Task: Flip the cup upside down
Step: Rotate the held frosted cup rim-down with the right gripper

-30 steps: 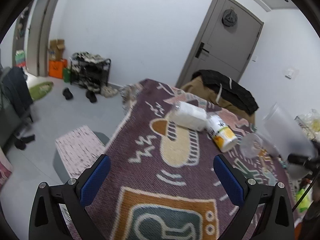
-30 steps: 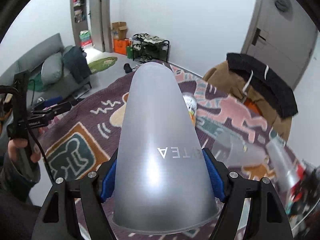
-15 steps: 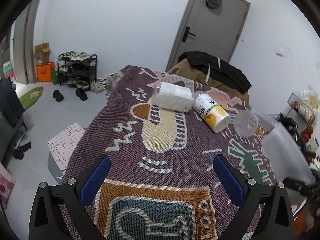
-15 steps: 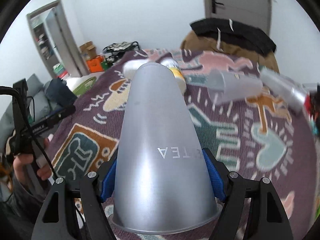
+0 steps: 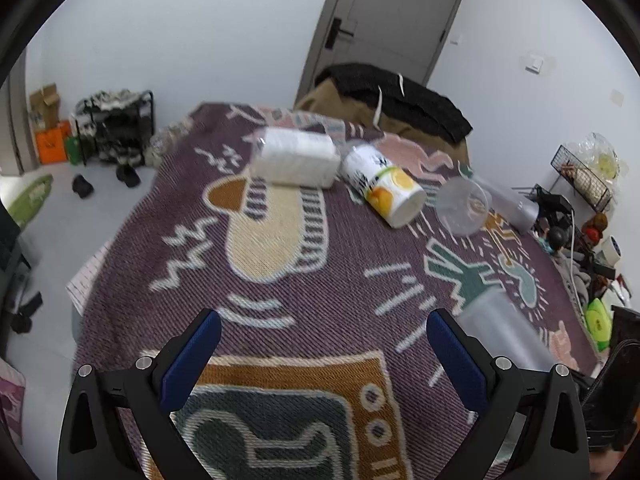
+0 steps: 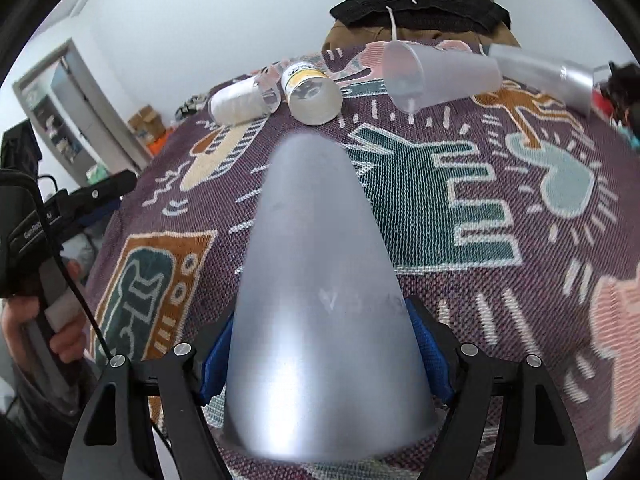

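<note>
So the right gripper [image 6: 326, 356] had its jaws clamped on the frosted plastic cup [image 6: 316, 280], blue pads near the wide rim, closed bottom pointing away over the patterned blanket [image 6: 460, 216]. Looked like the flip itself was mid-way, cup carried low and not set down yet. Next move, I'd guess: tip it rim-down, land it flat on a bare patch short of the tissue pack [image 5: 294, 158] and printed cup [image 5: 382, 184], then let go. Left gripper [image 5: 322, 344] hovered with jaws wide, holding nothing.
</note>
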Tool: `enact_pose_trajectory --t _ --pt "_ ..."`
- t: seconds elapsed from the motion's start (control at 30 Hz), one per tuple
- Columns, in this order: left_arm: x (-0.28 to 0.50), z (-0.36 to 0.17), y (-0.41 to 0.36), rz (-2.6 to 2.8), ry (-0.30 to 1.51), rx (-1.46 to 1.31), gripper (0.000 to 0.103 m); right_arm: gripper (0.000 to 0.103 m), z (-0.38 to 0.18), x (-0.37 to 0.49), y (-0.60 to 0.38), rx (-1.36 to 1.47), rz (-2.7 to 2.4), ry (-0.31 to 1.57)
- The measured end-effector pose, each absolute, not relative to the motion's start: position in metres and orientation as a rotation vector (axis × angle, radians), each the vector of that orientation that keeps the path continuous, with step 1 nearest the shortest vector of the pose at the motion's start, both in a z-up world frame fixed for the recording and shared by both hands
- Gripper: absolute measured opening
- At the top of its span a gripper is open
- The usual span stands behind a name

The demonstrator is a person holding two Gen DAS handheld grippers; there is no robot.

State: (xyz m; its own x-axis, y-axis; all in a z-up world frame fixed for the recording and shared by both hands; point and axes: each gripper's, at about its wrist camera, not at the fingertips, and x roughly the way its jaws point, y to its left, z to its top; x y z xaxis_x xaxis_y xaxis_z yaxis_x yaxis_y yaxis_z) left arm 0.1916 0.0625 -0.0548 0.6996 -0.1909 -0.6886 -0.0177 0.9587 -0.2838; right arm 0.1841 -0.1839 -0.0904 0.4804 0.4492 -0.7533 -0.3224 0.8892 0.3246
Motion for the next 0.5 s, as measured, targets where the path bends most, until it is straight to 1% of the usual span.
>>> enact_pose_trajectory --t 0.2,0.23,0.27,0.3,0.33,0.5 --pt "0.195 -0.052 0.052 -0.153 0.829 -0.299 0.103 0.078 -0.084 0.176 -0.192 0.195 0.473 0.950" --pt "0.195 -0.051 0.050 -0.163 0.831 -0.306 0.103 0.081 -0.082 0.172 -0.194 0.205 0.482 0.939" --pt "0.196 -0.050 0.048 -0.176 0.834 -0.314 0.103 0.089 -0.077 0.167 -0.197 0.219 0.490 0.921" --pt "0.197 -0.048 0.046 -0.187 0.839 -0.318 0.103 0.093 -0.073 0.164 -0.199 0.229 0.491 0.905" --pt "0.197 -0.047 0.043 -0.196 0.847 -0.319 0.103 0.094 -0.069 0.161 -0.202 0.240 0.489 0.887" --pt "0.202 -0.042 0.026 -0.265 0.872 -0.332 0.103 0.094 -0.052 0.146 -0.219 0.256 0.467 0.837"
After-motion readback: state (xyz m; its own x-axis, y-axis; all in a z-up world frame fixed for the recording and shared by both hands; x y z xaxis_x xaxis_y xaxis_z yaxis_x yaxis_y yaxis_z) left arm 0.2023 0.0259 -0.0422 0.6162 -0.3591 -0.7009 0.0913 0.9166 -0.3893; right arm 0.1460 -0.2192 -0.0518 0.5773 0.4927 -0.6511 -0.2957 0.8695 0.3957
